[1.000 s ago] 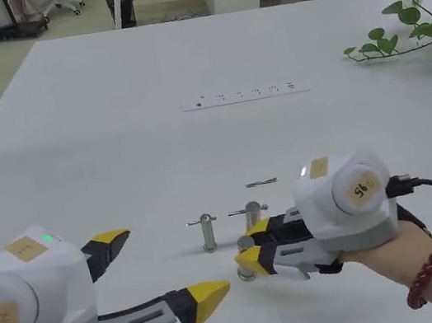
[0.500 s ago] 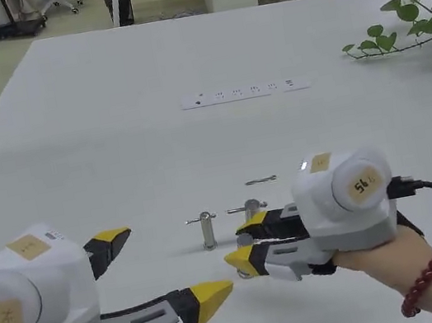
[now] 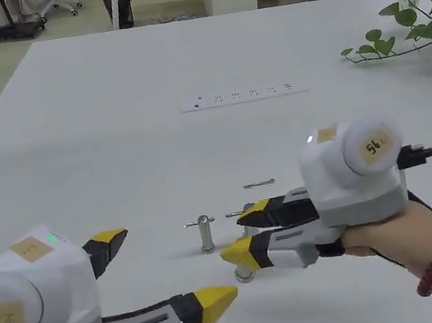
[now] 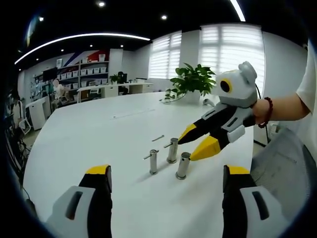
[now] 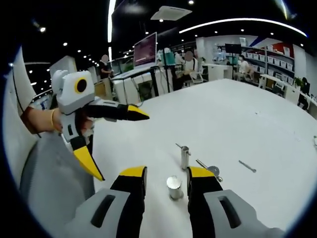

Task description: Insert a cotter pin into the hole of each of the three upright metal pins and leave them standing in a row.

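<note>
White bench (image 3: 106, 105); thin silver cotter pin (image 3: 260, 183) likely light, slippery, pinch one end; left gripper (image 3: 163, 267) wide, right gripper (image 3: 240, 229) narrow.

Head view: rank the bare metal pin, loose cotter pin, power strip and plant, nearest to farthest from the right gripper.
1. Bare metal pin, right by the right gripper.
2. Loose cotter pin, lying flat just beyond.
3. Power strip, mid-table, farther back.
4. Plant, far right corner.
</note>
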Available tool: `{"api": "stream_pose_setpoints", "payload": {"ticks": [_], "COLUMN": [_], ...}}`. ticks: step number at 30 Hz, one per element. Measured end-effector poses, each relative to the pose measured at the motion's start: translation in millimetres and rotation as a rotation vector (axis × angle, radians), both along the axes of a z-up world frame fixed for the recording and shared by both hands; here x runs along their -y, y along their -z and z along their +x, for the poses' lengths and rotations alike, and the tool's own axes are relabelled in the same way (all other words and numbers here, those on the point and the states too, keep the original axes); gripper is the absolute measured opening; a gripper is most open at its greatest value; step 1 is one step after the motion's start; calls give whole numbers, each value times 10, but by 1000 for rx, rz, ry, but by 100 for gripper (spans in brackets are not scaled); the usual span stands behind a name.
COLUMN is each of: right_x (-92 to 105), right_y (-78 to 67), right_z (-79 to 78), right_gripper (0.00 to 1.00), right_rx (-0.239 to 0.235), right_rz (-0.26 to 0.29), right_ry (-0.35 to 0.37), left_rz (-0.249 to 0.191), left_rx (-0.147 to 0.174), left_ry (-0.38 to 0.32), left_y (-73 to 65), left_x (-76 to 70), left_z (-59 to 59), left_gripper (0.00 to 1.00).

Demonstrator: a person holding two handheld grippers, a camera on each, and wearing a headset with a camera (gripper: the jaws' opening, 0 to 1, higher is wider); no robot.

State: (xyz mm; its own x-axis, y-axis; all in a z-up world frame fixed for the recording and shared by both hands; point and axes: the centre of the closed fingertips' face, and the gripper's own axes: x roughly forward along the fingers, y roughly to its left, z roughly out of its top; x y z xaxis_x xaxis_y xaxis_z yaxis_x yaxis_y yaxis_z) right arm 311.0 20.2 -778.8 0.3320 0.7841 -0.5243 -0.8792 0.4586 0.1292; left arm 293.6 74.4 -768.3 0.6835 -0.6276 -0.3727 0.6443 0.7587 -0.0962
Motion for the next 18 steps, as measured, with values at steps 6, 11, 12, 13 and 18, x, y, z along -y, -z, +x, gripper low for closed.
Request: {"api": "stream_pose_setpoints", "payload": {"ticks": [6,11,12,13,18], "right_x": [73,173,199,226,332], "right_y": [-121,-182,-197,-206,-213], "right_z": [136,306,349,389,546], "right_gripper": [34,33,33,33,31], "right_rx": [-4,-5,6,14,21], "right_rz": [16,17,13,3,-10], "right_ry": [9,41,45,46,60], "left_rz": [4,4,7,8,6], "left_rx": [-2,8,7,7,5], "left_ry": [-1,17,17,17,15], "left_y": [17,3,9,9,14], "left_x": [30,96,99,100,111], "left_z": [13,3,11,13,41], "left_gripper": [99,99,99,99,99]}}
